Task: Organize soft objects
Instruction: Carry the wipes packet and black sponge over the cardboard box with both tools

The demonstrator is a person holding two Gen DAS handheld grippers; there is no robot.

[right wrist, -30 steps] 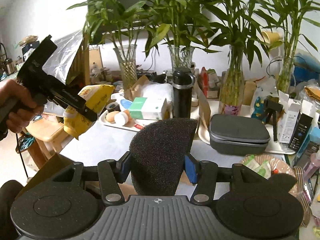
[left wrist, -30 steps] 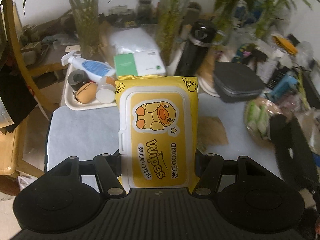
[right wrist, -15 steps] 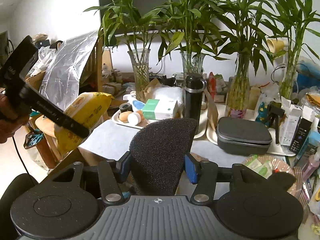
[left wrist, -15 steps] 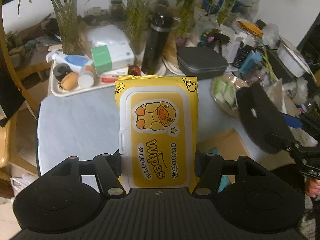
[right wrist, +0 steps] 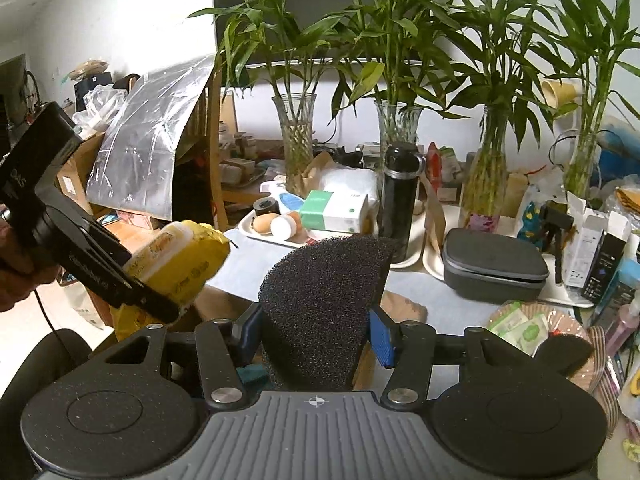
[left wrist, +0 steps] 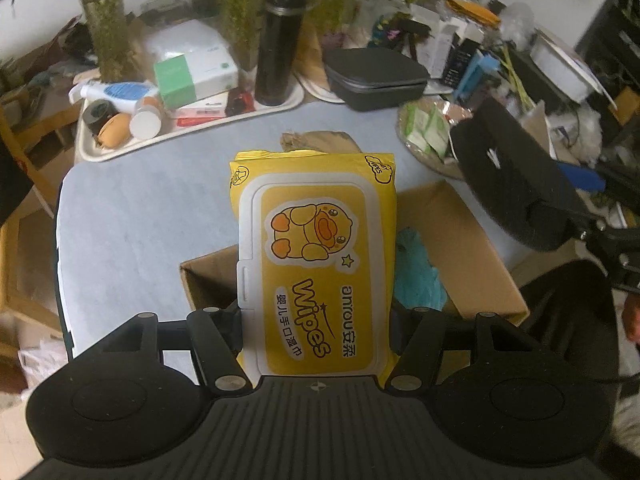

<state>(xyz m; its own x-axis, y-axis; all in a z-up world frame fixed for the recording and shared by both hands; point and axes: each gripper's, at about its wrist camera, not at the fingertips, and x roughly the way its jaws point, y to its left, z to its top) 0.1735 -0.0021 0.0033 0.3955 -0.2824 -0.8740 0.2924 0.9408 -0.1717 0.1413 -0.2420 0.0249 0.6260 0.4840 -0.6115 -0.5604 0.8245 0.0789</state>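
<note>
My left gripper (left wrist: 316, 320) is shut on a yellow pack of wet wipes (left wrist: 314, 256) with a duck picture, held above an open cardboard box (left wrist: 456, 248). A blue soft item (left wrist: 416, 276) lies inside the box. My right gripper (right wrist: 316, 336) is shut on a black foam sponge (right wrist: 324, 304), held above the table's near edge. The right wrist view shows the left gripper (right wrist: 148, 304) with the wipes pack (right wrist: 180, 264) at the left. The left wrist view shows the foam sponge (left wrist: 516, 188) at the right.
A white tray (left wrist: 120, 148) holds bottles and a green-white tissue box (left wrist: 192, 76). A black flask (left wrist: 280, 40), a grey zip case (left wrist: 372, 76), a basket of packets (left wrist: 428, 136), glass vases with bamboo (right wrist: 296, 140) and clutter line the back of the pale table (left wrist: 140, 216).
My left gripper has moved right and tilted down with the wipes, so the open cardboard box now lies under it. The right gripper with the sponge has drifted slightly; both stay shut.
</note>
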